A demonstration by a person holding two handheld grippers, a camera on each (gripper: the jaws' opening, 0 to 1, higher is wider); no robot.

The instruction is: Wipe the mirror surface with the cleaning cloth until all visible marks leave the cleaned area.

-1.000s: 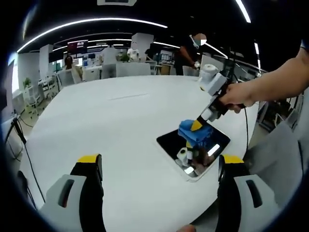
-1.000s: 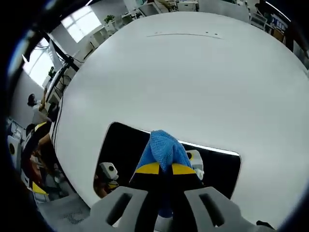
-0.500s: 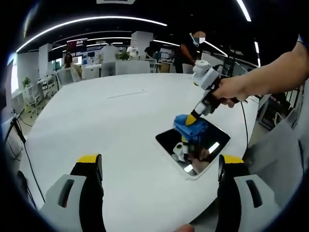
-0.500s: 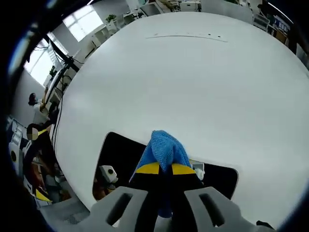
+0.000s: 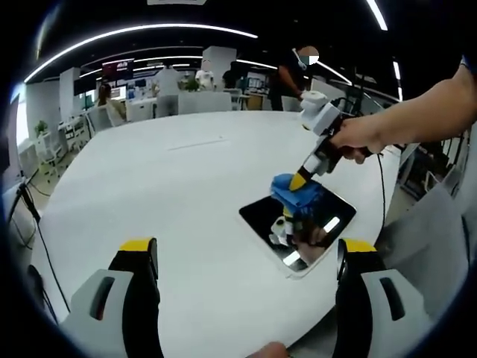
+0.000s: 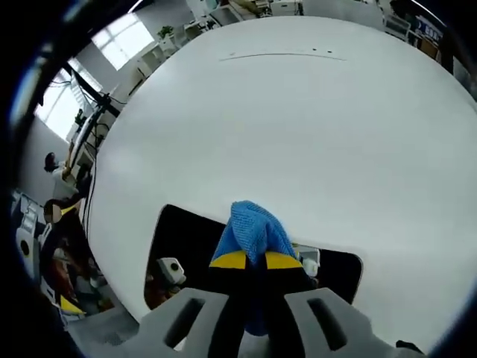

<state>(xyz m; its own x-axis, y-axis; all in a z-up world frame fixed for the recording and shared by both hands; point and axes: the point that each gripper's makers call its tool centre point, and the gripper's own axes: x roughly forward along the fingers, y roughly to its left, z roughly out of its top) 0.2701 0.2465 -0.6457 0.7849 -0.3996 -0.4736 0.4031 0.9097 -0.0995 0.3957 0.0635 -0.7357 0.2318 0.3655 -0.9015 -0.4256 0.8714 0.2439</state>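
Between the yellow-tipped jaws of the right gripper (image 6: 250, 260) sits a blue cloth (image 6: 251, 230) — the jaws are closed tightly on it, and the bunched fabric sticks out past the tips. From the right gripper view, the cloth is pressed down on a dark mirror (image 6: 188, 240), near its far edge and about the middle of its length. The mirror is a flat rectangle with rounded corners, and it lies on a big white table (image 6: 298, 127) close to the near rim. Its glass shows dim reflections of the gripper parts and of the room's ceiling.

From the left gripper view, the right gripper (image 5: 299, 181) comes in from the right side, held in a person's hand (image 5: 358, 140) with the bare forearm reaching toward the picture's edge. It points down at a slant, and the cloth (image 5: 295, 193) under its tips touches the mirror (image 5: 264, 217) at the far part of the glass. Bright strips of the ceiling lights are reflected in the near part of the glass.

The left gripper (image 5: 244, 257) is held low over the table (image 5: 164, 194), well apart from the mirror — its two jaws stand wide apart with nothing between them. Beyond the table there is an open office with desks and several people standing far away
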